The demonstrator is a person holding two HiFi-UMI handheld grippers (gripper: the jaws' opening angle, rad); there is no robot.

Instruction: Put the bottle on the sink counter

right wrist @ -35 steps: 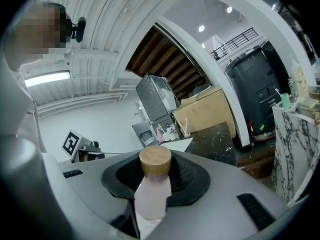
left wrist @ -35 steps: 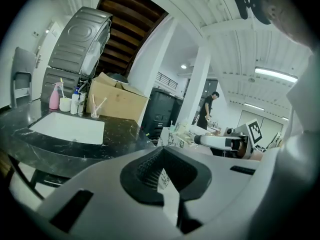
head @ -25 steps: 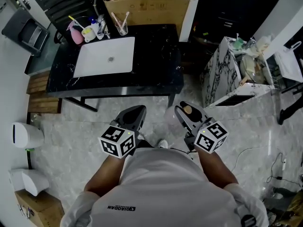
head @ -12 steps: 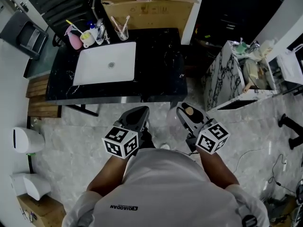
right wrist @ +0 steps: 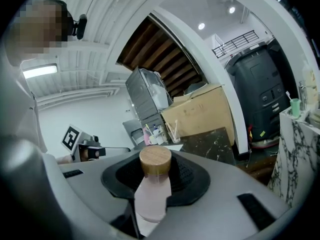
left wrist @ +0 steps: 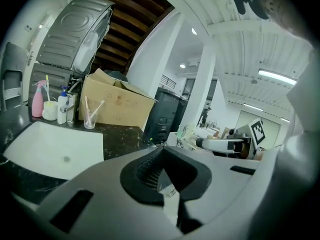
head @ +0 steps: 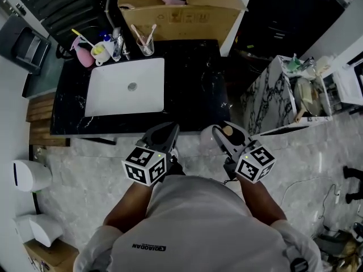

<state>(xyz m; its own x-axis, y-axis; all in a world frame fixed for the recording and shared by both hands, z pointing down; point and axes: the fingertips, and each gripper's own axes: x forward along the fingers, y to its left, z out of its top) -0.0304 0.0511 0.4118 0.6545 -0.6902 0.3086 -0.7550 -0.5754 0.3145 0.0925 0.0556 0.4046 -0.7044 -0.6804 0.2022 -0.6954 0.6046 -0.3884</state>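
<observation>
The sink counter (head: 193, 78) is black marble with a white basin (head: 125, 86), just ahead of both grippers in the head view. My right gripper (head: 223, 130) is shut on a pale pink bottle with a round wooden cap (head: 227, 131). In the right gripper view the bottle (right wrist: 152, 196) stands between the black pads, cap up, with the counter (right wrist: 205, 141) beyond it. My left gripper (head: 164, 130) hovers at the counter's front edge. Its jaws (left wrist: 159, 156) meet with nothing between them. The left gripper view shows the basin (left wrist: 50, 149) on the left.
A cardboard box (head: 176, 7) stands behind the counter. A glass with toothbrushes (head: 145, 45), a pink spray bottle (head: 85, 55) and small bottles crowd the counter's back left. A cluttered marble-patterned cabinet (head: 272, 101) stands right. A wooden bench (head: 42, 103) and a white bin (head: 28, 174) are left.
Both grippers and the person have moved forward towards the counter. Its front edge now lies right at the gripper tips. The bottle stays held in the right gripper.
</observation>
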